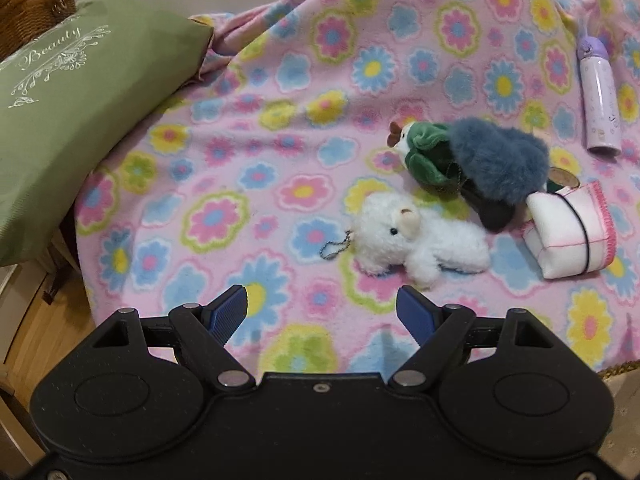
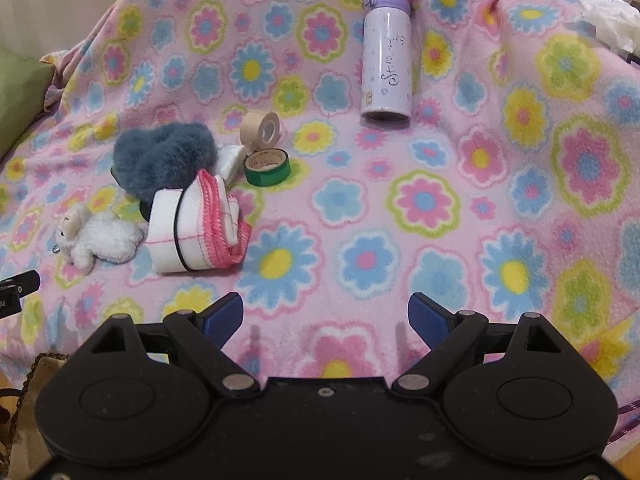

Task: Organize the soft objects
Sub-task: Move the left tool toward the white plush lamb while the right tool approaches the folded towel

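Note:
A white plush lamb (image 1: 416,242) (image 2: 100,240) with a ball chain lies on the pink flowered blanket (image 1: 280,140) (image 2: 440,200). Behind it sits a blue-grey fluffy toy (image 1: 500,160) (image 2: 160,160) with a green-hooded plush (image 1: 424,148) against it. A rolled white cloth with pink trim and a black band (image 1: 568,232) (image 2: 196,232) lies beside them. My left gripper (image 1: 322,304) hovers open just short of the lamb, nothing between its fingers. My right gripper (image 2: 325,312) is open over bare blanket, right of the cloth roll.
A lilac bottle (image 2: 386,56) (image 1: 598,100) lies on the blanket at the back. A green tape roll (image 2: 267,166) and a beige tape roll (image 2: 260,128) sit by the fluffy toy. A green cushion (image 1: 72,112) and wicker basket (image 1: 36,8) are at the left.

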A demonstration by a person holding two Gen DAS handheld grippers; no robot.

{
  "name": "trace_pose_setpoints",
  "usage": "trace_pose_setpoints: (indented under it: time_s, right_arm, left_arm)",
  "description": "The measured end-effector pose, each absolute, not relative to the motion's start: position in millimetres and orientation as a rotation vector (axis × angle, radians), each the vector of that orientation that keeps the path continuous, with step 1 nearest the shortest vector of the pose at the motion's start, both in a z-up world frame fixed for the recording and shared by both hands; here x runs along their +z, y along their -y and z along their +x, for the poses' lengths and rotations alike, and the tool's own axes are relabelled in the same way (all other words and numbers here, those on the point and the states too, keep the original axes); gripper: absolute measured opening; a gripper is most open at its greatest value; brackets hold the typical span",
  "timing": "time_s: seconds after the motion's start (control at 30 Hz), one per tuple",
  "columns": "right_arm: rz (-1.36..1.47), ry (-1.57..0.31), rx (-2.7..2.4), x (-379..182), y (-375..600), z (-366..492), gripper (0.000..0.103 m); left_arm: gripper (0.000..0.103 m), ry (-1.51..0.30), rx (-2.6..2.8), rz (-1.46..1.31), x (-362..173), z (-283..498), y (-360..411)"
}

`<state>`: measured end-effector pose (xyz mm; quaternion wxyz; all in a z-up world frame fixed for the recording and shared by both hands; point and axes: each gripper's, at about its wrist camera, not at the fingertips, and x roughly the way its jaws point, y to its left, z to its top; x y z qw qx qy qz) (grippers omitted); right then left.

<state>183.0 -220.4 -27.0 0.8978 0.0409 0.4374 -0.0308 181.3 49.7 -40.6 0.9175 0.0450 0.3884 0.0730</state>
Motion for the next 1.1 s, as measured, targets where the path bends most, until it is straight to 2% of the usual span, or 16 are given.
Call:
trace_pose_setpoints:
  time_s: [0.53, 0.6, 0.67, 0.8, 0.87, 1.0, 1.1]
  right_arm:
    - [0.094, -0.868, -0.114, -22, 228, 187, 0.093]
    - [0.072, -0.841, -0.128, -16, 227, 186, 0.095]
    - [0.048, -0.808, -0.147, -11, 225, 184, 0.102]
    - [0.001, -0.755, -0.142, 1, 217, 182, 0.102]
    - [0.003, -0.733, -0.116, 4, 214, 182, 0.103]
    - [0.039, -0.717, -0.076, 8, 205, 183, 0.103]
    - [0.067, -0.734, -0.067, 7, 198, 188, 0.103]
  left_arm:
    - [0.079, -0.852, 0.149, 0.124, -48, 187, -52]
    - [0.079, -0.846, 0.172, 0.139, -47, 187, -53]
    - [0.079, -0.838, 0.195, 0.157, -44, 187, -55]
    - [0.080, -0.798, 0.218, 0.171, -35, 188, -58]
    - [0.085, -0.790, 0.202, 0.150, -31, 190, -60]
    - [0.086, -0.763, 0.161, 0.113, -25, 192, -60]
    - [0.093, -0.750, 0.124, 0.064, -22, 194, -61]
